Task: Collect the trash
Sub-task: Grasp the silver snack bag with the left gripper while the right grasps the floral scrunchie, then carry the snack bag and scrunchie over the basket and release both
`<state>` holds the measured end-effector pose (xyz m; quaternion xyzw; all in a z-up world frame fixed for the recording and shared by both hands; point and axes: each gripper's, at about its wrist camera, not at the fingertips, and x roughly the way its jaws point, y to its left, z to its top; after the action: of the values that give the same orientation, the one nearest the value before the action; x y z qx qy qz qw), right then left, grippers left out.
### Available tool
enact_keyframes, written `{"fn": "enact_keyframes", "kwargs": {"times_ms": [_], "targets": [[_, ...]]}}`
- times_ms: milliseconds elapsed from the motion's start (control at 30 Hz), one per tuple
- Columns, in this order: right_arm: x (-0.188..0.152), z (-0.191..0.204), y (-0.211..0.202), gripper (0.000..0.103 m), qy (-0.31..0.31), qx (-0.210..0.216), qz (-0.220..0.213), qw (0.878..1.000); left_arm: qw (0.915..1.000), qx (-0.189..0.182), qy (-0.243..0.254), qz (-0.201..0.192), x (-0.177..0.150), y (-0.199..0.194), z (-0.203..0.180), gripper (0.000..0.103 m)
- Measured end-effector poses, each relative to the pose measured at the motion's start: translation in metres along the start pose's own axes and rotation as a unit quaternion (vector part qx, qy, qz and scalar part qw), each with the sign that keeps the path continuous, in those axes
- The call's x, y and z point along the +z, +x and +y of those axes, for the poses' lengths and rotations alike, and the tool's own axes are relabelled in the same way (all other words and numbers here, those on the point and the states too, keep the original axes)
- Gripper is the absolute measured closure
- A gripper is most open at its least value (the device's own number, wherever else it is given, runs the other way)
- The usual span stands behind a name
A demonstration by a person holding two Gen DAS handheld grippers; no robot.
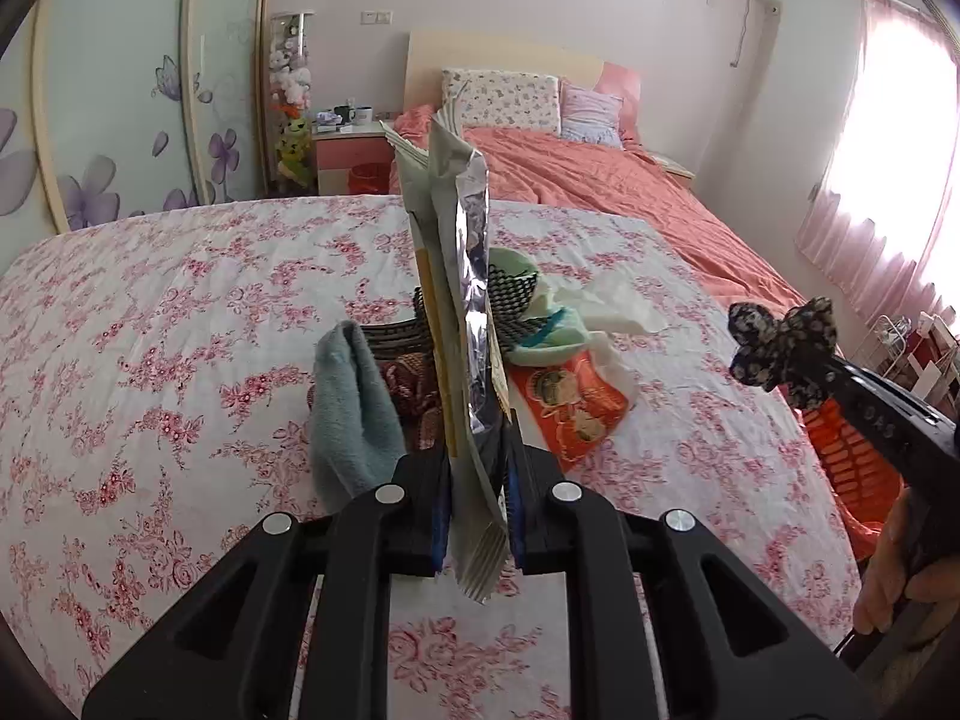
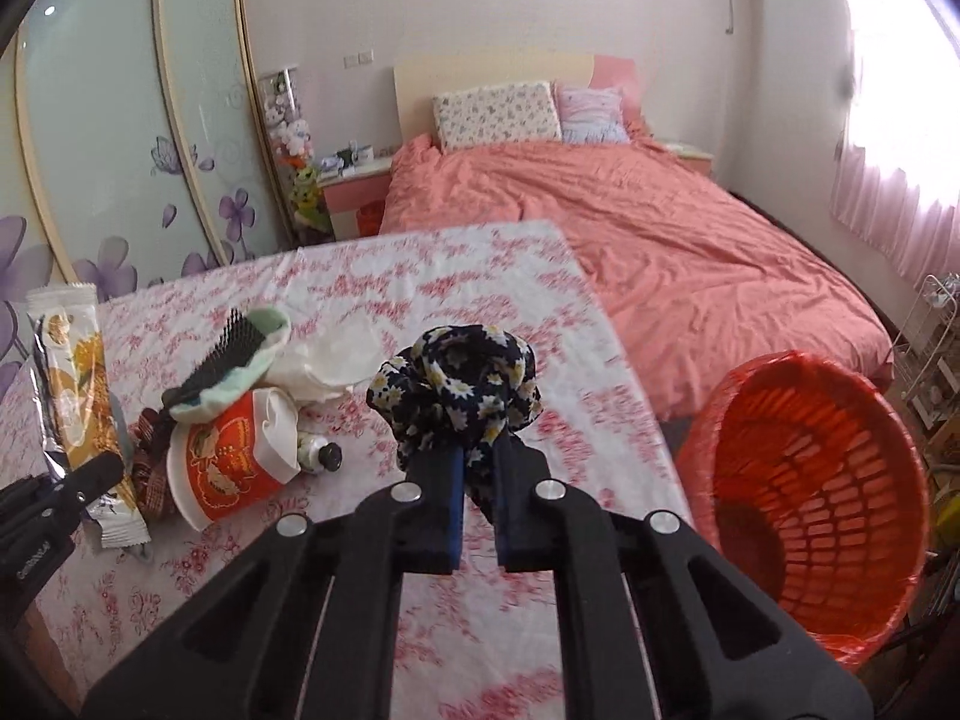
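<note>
- Left tool (image 1: 477, 516): clamped on a wrapper (image 1: 462, 312) near its lower crimped end, the long foil body standing upright above the pads. Risk: the grip sits low on a slick, floppy pack; a quick swing could let it fold over or slide out.
- Right tool (image 2: 478, 516): closed on a scrunchie (image 2: 459, 387), dark with daisies, held above the worktop (image 2: 420, 630). Risk: this looks like a hair accessory, not trash; the bin (image 2: 810, 498) lies near at 3 o'clock, so a release there would discard a keepable item.
- Cup (image 2: 231, 462), at 10 o'clock of the right tool: it lies on its side with tissue in its mouth, a small bottle (image 2: 321, 456) just beside it. Risk: a pinch on the thin wall could crush it or spill the tissue.
- Brush (image 2: 219, 357) and tissue (image 2: 339, 363), beyond the cup: mixed in one pile, with a sock (image 1: 351, 414) at 9 o'clock of the wrapper in the left view. Risk: trash and belongings touch, so a broad grasp may lift both.
- Bin, at the worktop's right edge: tilted, with a red liner. Risk: a drop made short of the rim would land on the floor; whether the bin is steady cannot be told.
</note>
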<state>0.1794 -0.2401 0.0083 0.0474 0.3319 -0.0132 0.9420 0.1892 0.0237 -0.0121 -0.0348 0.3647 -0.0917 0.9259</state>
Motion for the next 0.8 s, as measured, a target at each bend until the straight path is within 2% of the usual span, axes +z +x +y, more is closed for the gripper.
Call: {"fn": "enact_keyframes", "kwargs": {"times_ms": [267,800], "targets": [[0.007,-0.021,-0.052,0.095,0.006,-0.012,-0.044,0.999,0.9997,-0.016,0.015,-0.013,0.007,-0.015,-0.023,0.088],[-0.012,-0.085,-0.099,0.094,0.041,-0.071,-0.07,0.994,0.9948,-0.072,0.07,-0.014,0.01,-0.019,-0.101,0.088]]}}
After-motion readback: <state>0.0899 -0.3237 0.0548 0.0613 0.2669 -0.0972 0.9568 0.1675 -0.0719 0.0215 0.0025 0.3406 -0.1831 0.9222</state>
